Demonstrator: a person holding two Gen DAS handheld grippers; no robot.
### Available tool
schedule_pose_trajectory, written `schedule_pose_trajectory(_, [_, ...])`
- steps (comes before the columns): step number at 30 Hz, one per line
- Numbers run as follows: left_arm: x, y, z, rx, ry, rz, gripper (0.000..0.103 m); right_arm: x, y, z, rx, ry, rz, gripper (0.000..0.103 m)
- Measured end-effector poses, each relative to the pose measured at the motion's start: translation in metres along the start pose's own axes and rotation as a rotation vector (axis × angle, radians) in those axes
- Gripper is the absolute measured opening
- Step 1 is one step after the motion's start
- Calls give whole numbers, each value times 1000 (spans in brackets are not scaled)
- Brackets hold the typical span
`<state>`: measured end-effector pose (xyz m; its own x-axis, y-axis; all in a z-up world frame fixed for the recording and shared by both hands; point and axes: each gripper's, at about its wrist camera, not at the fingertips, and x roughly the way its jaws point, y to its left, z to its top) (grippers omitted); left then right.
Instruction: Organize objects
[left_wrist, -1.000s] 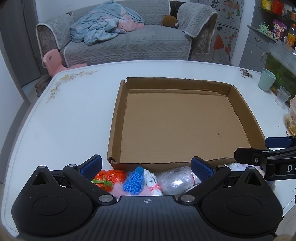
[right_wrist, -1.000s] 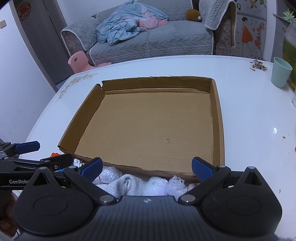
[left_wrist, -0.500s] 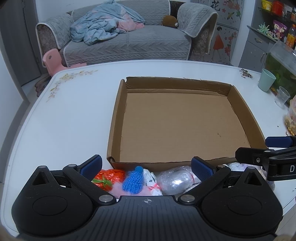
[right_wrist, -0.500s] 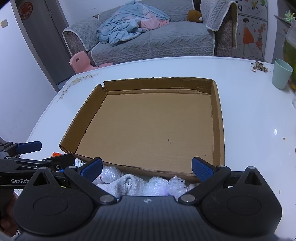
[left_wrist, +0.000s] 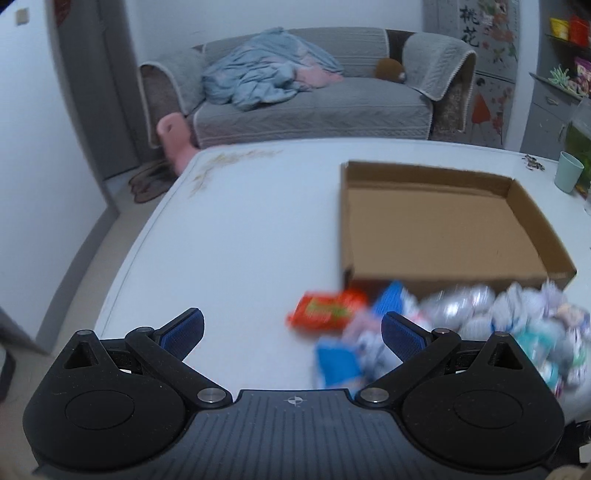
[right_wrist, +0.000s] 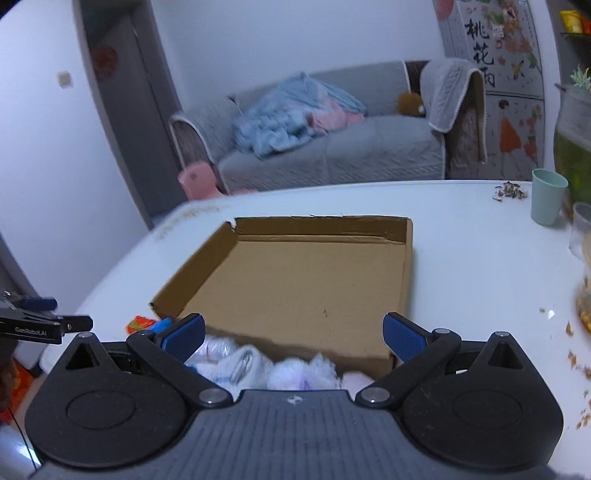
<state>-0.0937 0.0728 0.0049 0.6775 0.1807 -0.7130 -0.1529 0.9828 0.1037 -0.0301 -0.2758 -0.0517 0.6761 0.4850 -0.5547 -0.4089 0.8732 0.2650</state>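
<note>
An empty shallow cardboard box (left_wrist: 436, 229) lies on the white table (left_wrist: 240, 229); it also shows in the right wrist view (right_wrist: 303, 280). A row of small wrapped items lies along its near side: an orange packet (left_wrist: 325, 308), a blue knitted piece (left_wrist: 338, 363) and clear and white bundles (left_wrist: 517, 314), seen as white bundles (right_wrist: 258, 363) in the right wrist view. My left gripper (left_wrist: 291, 332) is open and empty, left of the pile. My right gripper (right_wrist: 293, 332) is open and empty just above the bundles. The left gripper (right_wrist: 40, 325) shows at the far left.
A green cup (right_wrist: 548, 201) and a clear cup (right_wrist: 581, 230) stand at the table's right side, with crumbs (right_wrist: 509, 192) and a snack container (right_wrist: 585, 299) near. A grey sofa (left_wrist: 314, 99) stands behind the table. The table's left edge is near the left gripper.
My left gripper has swung left and back, so the box and the pile now sit to its right. My right gripper has tilted up and pulled back slightly. Both views are motion-blurred.
</note>
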Motion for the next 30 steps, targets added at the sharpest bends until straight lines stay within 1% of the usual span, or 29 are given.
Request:
schedule_pose_trajectory(2, [-3, 4, -20, -5, 3, -10, 102, -11, -12, -17, 0, -38, 7, 102])
schedule_pose_trajectory(4, [-3, 3, -37, 3, 12, -21, 102, -18, -17, -33, -35, -56, -29, 102])
schedule_pose_trajectory(6, [0, 0, -47, 9, 30, -34, 102, -20, -21, -45, -59, -48, -65, 102])
schedule_pose_trajectory(7, [4, -1, -51, 9, 39, -44, 102, -19, -22, -50, -58, -39, -57, 102])
schedule_pose_trajectory(8, [7, -3, -53, 10, 46, -51, 102, -17, -21, -55, -66, -24, -39, 102])
schedule_pose_trajectory(9, [11, -5, -54, 11, 53, -55, 102, -11, -17, -55, -84, -15, -40, 102])
schedule_pose_trajectory(11, [18, -7, -55, 25, 62, -52, 103, -5, -13, -59, -117, 12, -74, 101])
schedule_pose_trajectory(12, [20, -6, -55, 30, 55, -56, 103, -2, -13, -61, -121, 25, -77, 99])
schedule_pose_trajectory(16, [24, -4, -53, 30, 57, -46, 103, 0, -6, -65, -133, 58, -46, 98])
schedule_pose_trajectory(18, [24, 0, -52, 37, 56, -18, 103, 2, -1, -69, -152, 78, -29, 97])
schedule_pose_trajectory(19, [24, 3, -52, 37, 57, -5, 103, 1, 0, -73, -155, 91, -19, 93])
schedule_pose_trajectory(20, [23, 6, -52, 38, 60, 8, 103, 2, 0, -75, -159, 104, -16, 88])
schedule_pose_trajectory(21, [23, 9, -53, 40, 61, 23, 102, 3, 0, -79, -163, 117, -18, 84])
schedule_pose_trajectory(22, [23, 11, -53, 38, 64, 38, 102, 5, 0, -80, -166, 127, -21, 77])
schedule_pose_trajectory(23, [22, 13, -53, 38, 68, 47, 102, 6, -1, -82, -164, 138, -21, 74])
schedule_pose_trajectory(27, [20, 8, -49, 49, 60, 23, 102, 8, -4, -85, -161, 166, -29, 74])
schedule_pose_trajectory(28, [20, 4, -47, 57, 56, 16, 102, 8, -4, -85, -163, 170, -29, 72])
schedule_pose_trajectory(29, [21, 0, -45, 64, 53, 14, 102, 8, -3, -85, -166, 175, -29, 67])
schedule_pose_trajectory(30, [23, -4, -43, 72, 52, 17, 102, 8, -4, -86, -165, 178, -27, 63])
